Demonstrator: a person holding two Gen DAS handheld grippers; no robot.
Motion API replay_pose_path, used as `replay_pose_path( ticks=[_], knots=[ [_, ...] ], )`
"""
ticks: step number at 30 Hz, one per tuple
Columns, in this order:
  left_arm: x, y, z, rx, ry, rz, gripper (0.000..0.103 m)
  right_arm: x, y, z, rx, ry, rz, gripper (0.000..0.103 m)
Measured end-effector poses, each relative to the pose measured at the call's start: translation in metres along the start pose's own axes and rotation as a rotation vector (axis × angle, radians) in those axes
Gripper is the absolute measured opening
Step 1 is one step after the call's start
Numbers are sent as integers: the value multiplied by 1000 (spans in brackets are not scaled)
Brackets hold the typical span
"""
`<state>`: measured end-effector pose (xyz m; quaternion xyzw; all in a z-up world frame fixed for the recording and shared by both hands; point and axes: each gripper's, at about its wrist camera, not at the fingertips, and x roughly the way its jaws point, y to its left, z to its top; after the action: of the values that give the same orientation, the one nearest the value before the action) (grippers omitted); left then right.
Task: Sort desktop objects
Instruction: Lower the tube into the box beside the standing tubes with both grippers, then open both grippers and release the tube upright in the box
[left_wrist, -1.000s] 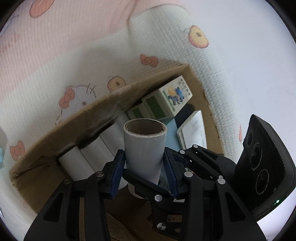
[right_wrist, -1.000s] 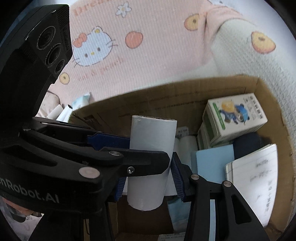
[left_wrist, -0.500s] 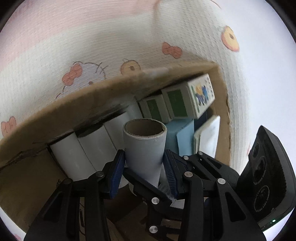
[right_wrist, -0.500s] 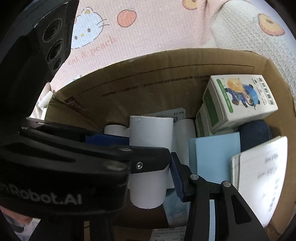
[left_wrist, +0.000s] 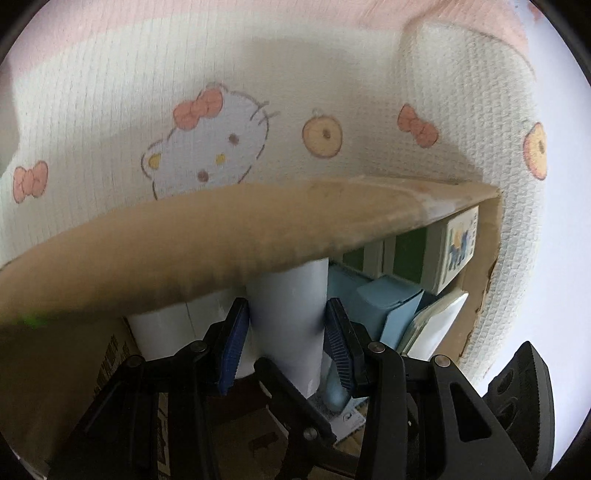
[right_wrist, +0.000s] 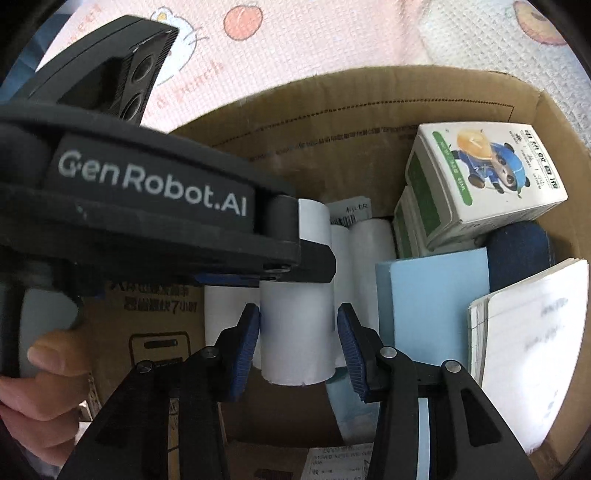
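The white paper roll (right_wrist: 295, 332) stands upright in the centre of the right wrist view, its long axis running up the frame, inside the cardboard box (right_wrist: 369, 110) among other white rolls (right_wrist: 369, 251). Both tools bracket it. The right gripper (right_wrist: 297, 345) straddles its lower end: the left pad touches the roll's side, while a thin gap shows at the right pad, so I cannot tell whether it grips. The left gripper (left_wrist: 282, 339) holds the same roll, its pads set against both sides in the left wrist view, with the box's near wall crossing the roll's top. Just right of the roll stand a light blue pad (right_wrist: 436, 306), a notebook (right_wrist: 535, 354) and a green-and-white carton (right_wrist: 480, 177). Placement probably hinges on keeping the roll vertical while it sinks into the slot beside its neighbours.
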<state>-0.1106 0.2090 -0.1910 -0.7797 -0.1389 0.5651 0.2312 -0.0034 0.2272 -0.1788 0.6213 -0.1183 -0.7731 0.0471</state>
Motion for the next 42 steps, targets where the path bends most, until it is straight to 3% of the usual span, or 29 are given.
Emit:
replay_pose_path(
  ticks=[10,15,16,17,18,20,22,24,29,32,36,41,42],
  knots=[
    [-28,-2,-11,-13,-38,35,49,-4,1,2,25,11,-25,41],
    [-39,-9,-13,40,-58,45,48,-11,4,1,34,14,23,41],
    [-41,-12,-14,61,-70,57,45,-14,5,0,32,9,18,41],
    [-43,-16,-17,107,-95,86,26,-17,8,0,19,1,-1,41],
    [-44,-21,-19,154,-115,132,15,-18,9,0,7,-1,-14,41],
    [-46,-21,-22,183,-111,156,14,-21,14,0,-13,-6,-38,41],
    [-39,-11,-20,147,-29,97,14,-22,18,-1,-25,-3,-41,41],
    [-36,-5,-18,126,-8,78,14,-23,22,-1,-40,-9,-47,41],
    [-58,-12,-29,223,-108,55,14,-26,27,-1,-55,-8,-90,41],
    [-69,-11,-36,218,-173,102,14,-32,34,-3,-81,-13,-114,41],
    [-84,-11,-45,273,-219,84,14,-43,44,-6,-107,-29,-131,41],
    [-109,-20,-78,496,-342,107,15,-62,64,-9,-175,-79,-190,41],
    [-112,-22,-85,541,-365,122,15,-63,73,3,-195,-90,-203,41]
  ],
)
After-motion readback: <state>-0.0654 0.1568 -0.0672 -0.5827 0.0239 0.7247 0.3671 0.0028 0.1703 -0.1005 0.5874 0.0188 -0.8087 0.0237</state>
